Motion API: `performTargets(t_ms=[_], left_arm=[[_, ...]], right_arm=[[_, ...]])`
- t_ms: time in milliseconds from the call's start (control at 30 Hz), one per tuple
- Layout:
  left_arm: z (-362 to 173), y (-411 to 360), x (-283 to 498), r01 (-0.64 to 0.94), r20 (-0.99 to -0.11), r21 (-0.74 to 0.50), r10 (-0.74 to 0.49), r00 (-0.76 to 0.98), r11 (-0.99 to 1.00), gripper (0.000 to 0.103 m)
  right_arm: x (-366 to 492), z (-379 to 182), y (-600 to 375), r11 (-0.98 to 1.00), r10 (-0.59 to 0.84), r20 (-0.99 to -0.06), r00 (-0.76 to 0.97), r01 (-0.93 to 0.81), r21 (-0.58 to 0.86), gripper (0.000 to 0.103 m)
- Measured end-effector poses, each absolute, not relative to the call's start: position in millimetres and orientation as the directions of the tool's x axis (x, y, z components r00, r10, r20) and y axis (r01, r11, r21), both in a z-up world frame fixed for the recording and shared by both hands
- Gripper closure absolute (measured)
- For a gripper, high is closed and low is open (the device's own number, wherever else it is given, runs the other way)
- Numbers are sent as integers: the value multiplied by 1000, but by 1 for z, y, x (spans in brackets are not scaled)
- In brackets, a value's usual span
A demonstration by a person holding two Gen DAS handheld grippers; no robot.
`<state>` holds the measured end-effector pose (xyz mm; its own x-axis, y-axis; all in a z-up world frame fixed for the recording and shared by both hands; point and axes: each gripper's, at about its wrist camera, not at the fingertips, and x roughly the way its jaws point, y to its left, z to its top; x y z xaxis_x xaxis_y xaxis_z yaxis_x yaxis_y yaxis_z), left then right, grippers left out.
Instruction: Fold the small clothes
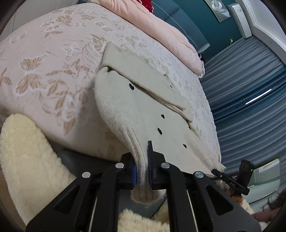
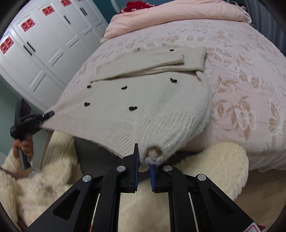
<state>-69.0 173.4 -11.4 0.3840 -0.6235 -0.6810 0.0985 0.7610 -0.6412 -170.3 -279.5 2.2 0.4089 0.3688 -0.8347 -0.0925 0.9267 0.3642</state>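
A small cream knit sweater (image 1: 143, 114) with black heart marks lies on the bed, sleeves folded across its upper part; it also shows in the right wrist view (image 2: 143, 96). My left gripper (image 1: 142, 171) is shut on the ribbed hem corner, which hangs down between the blue pads. My right gripper (image 2: 144, 171) is shut on the other ribbed hem corner, bunched at the fingertips. The left gripper also appears in the right wrist view (image 2: 47, 114), pinching the hem's far corner. The right gripper appears in the left wrist view (image 1: 217, 172) at the hem's other corner.
The bed has a pink cover (image 1: 44, 58) with a butterfly pattern (image 2: 250, 80). A pink quilt (image 2: 169, 14) lies at its head. White wardrobe doors (image 2: 35, 46) stand left. Grey curtains (image 1: 250, 89) hang beyond the bed. The person's fluffy cream sleeves (image 2: 35, 182) are close below.
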Motion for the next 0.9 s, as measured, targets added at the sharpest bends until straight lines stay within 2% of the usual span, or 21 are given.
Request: performTargets(t_ms=[67,167,267,367,400,433,467,500,533,600,633,733,767,900], left_arm=[[-7,177,-95,98,-696,-641,-631,343,761,95],[19,183,-106,105,-677,-651,-638,368,752,95],[50,175,-69,175,-624,-642,-642,446,746,94],[63,153,-5,225,-597,-546,-563,572,807,89],[60,146,18,217,-593,-528,-539,598,821,88],[52,138,44,211,-587,-526,-531,611,824,84],[44,132,65,195,-584,-518,-510,632,833,79],[34,127,83,158,-585,-503,-469,662,850,71],[24,124,96,135,-593,-474,-429,682,870,54],[6,124,116,34,-650,-406,-315,691,913,51],[-1,126,120,37,-667,-416,-332,667,909,50],[-14,131,118,71,-691,-418,-367,623,906,28],[-18,131,115,79,-691,-400,-357,628,913,25],[-39,122,128,96,-738,-344,-332,587,934,24]], right_arm=[[-196,8,-276,918,394,-840,373,-109,382,93],[-207,35,-279,886,451,-783,427,-113,449,93],[-171,69,-293,874,455,-693,559,-128,470,93],[-104,75,-316,862,406,-590,698,-78,501,91],[-81,70,-324,872,336,-579,743,-13,489,86],[-61,62,-331,870,272,-567,778,53,490,71],[-43,52,-337,867,204,-566,798,121,483,56],[-27,41,-342,866,120,-580,806,201,458,54],[-15,31,-344,859,71,-601,796,257,442,54],[-4,14,-345,855,12,-639,770,324,406,54],[-5,9,-344,854,1,-644,765,334,398,54],[-14,-11,-342,866,37,-659,751,306,397,38],[-13,-19,-342,878,42,-675,736,295,377,38],[4,-47,-347,893,15,-732,682,320,316,38]])
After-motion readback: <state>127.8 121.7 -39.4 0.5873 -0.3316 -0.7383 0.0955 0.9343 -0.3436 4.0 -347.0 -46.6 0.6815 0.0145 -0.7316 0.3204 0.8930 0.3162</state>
